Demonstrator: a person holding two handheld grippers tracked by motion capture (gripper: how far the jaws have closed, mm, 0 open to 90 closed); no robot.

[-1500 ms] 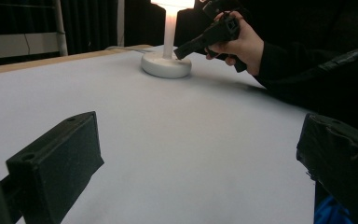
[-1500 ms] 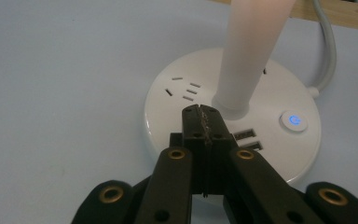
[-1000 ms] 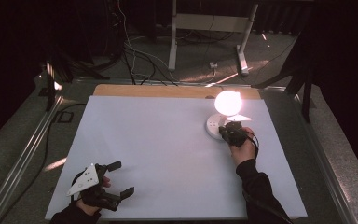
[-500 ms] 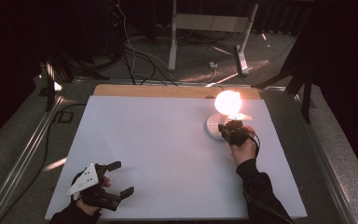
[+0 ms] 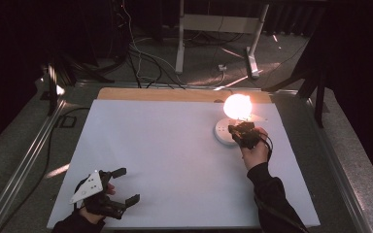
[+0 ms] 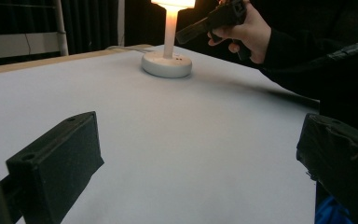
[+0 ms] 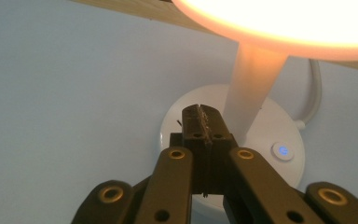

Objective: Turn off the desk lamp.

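Observation:
A small white table lamp (image 5: 223, 132) stands lit at the back right of the white board, its shade (image 5: 237, 106) glowing orange. My right gripper (image 5: 238, 131) hovers just over the lamp's round base (image 7: 279, 126), jaws pressed together with nothing between them (image 7: 200, 116). A button with a blue light (image 7: 282, 150) sits on the base, to the right of the jaw tips. My left gripper (image 5: 126, 185) rests near the board's front left corner, open and empty (image 6: 200, 158). In the left gripper view the lamp base (image 6: 166, 64) stands far off, with the right gripper (image 6: 209, 21) beside the stem.
The white board (image 5: 165, 160) covers most of the table, with a wooden strip (image 5: 165, 94) along its far edge. A white cord (image 7: 313, 93) leaves the lamp base at the back. Cables and a stand's metal legs (image 5: 252, 58) lie on the dark floor beyond.

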